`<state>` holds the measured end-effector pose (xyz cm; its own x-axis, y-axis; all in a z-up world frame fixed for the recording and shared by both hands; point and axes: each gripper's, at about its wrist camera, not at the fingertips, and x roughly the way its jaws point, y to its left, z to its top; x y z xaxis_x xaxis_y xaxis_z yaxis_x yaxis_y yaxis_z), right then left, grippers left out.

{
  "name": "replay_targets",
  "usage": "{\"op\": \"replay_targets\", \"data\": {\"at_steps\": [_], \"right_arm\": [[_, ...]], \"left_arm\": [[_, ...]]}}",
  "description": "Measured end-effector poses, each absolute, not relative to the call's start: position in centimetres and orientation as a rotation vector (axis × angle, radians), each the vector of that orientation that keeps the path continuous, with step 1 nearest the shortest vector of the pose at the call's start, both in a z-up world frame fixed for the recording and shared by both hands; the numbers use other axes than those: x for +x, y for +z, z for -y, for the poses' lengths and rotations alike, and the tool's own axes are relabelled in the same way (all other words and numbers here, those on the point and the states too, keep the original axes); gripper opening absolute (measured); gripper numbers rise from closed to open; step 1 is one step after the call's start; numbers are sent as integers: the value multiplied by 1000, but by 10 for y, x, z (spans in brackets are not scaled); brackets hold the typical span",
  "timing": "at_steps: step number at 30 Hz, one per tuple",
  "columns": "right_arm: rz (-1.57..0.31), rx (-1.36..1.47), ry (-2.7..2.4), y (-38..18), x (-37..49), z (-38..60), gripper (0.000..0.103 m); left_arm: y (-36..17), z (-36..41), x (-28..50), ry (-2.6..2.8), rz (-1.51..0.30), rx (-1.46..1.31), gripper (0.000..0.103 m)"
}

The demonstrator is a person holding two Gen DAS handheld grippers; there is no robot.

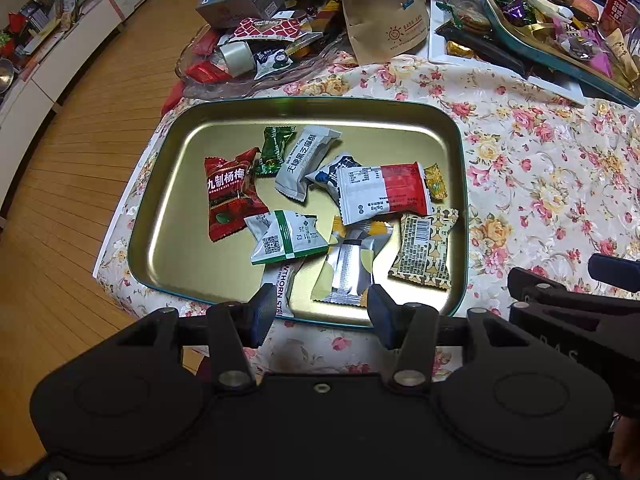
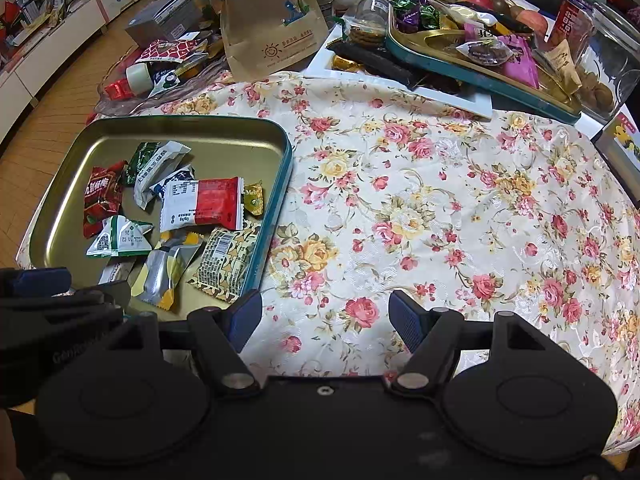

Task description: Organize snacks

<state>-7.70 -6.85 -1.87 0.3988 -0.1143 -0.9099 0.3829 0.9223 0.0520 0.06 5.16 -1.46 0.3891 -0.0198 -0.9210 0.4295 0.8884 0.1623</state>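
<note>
Floral cloth [image 2: 440,208] patterned with pink and yellow roses covers the table, with wooden floor beyond its left edge and a jumble of boxes, bags and wrappers along the far side. On the cloth at the left sits a shallow gold tin tray with a teal rim [image 1: 160,216], and the snacks lie loose inside it: a red plum-candy pack [image 1: 230,194] at the left, a small green sweet [image 1: 274,148] and a grey-white sesame-crisp pack [image 1: 306,160] farther back, a red-and-white bar [image 1: 384,192] toward the right with a small gold sweet [image 1: 436,182] just beside it, a green-striped white packet [image 1: 286,238] in the middle, a silver-and-yellow packet [image 1: 352,264] and a tan patterned pack with a barcode [image 1: 426,248] nearer, and a hawthorn strip [image 1: 280,284] partly under the green-striped one. A brown paper bag [image 2: 272,28] stands at the far side, and a second teal tray of sweets and fruit [image 2: 472,76] sits far right. The left gripper [image 1: 320,312] hovers at the tray's near rim, fingers spread apart and empty. The right gripper [image 2: 326,320] hangs over bare cloth just right of the tray, likewise wide apart, holding nothing.
</note>
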Motion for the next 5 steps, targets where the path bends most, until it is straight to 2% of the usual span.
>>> {"op": "replay_targets", "data": {"at_steps": [5], "right_arm": [[-1120,271,-320,-19,-77,68,74]], "left_arm": [[-13,-52,1,-297,-1134,411,57]]}}
